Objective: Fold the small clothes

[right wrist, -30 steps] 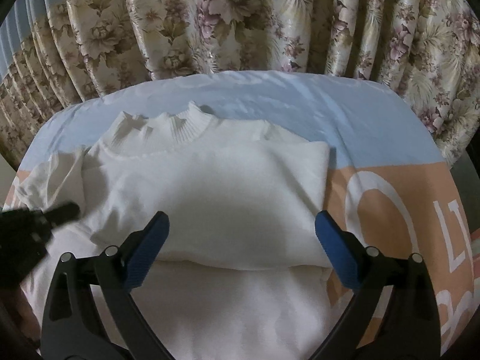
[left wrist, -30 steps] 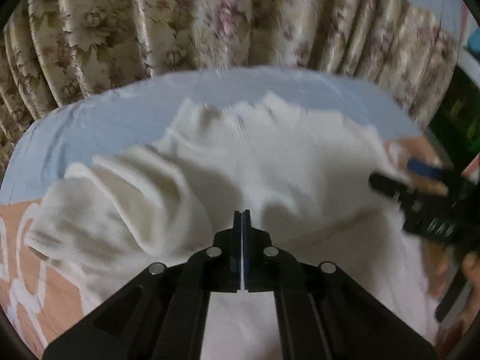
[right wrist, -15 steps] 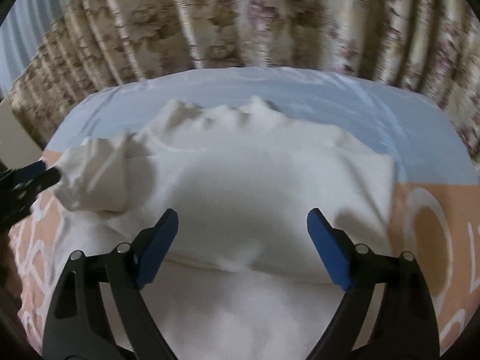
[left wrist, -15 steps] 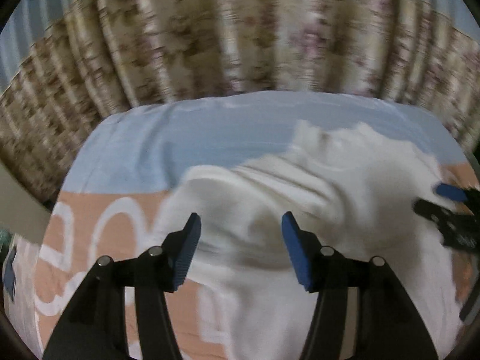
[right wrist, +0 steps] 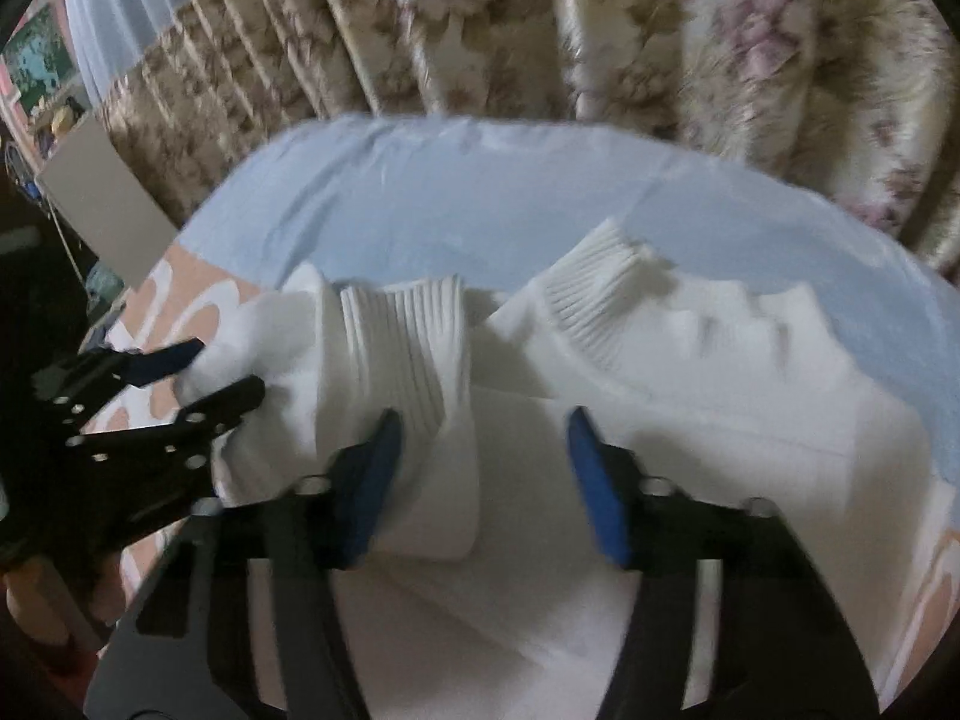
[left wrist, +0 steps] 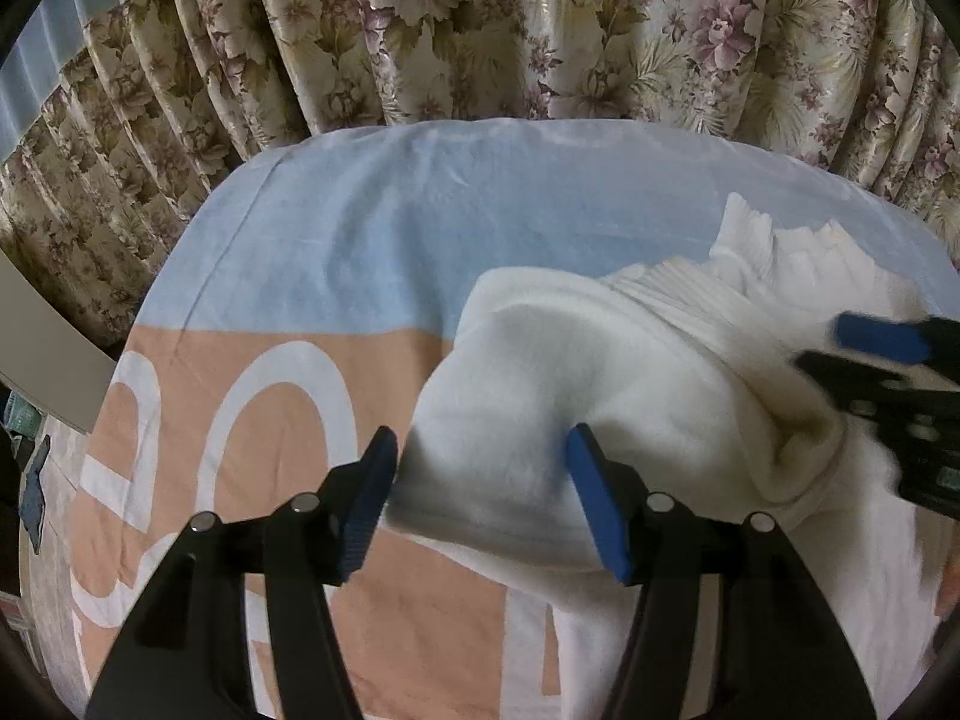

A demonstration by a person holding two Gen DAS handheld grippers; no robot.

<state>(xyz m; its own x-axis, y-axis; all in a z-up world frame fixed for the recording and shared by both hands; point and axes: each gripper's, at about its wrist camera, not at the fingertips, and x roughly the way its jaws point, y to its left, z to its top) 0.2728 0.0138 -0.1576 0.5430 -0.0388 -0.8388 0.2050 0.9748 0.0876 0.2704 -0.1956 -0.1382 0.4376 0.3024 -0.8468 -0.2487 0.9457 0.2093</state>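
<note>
Sweater (left wrist: 600,372), white and partly folded, lies on a bed (left wrist: 360,240) spread in pale blue and peach with big white lettering, floral curtains (left wrist: 480,30) hanging behind. From the left wrist, the left gripper (left wrist: 480,501) points steeply down over the sweater's left edge; its blue pads (left wrist: 594,504) stand apart and opening, the bunched sleeve (left wrist: 510,420) lying between them without either pad pressing on it. At the right edge of that view the right gripper (left wrist: 864,360) comes in over the sweater, blurred.

Only the right wrist view shows the ribbed cuff (right wrist: 402,348) of the sleeve draped across the body and the ribbed collar (right wrist: 600,294) standing up toward the blue end of the bed. There the right gripper (right wrist: 480,480) tilts down over the middle of the garment, jaws closing, with the cuff end lying between the pads (right wrist: 600,498); whether they press on it yet cannot be told through the blur. On the left of that view the left gripper (right wrist: 198,372) shows from the side, jaws parted at the sleeve's bulge. Part of a hand (right wrist: 36,600) shows below it.
</note>
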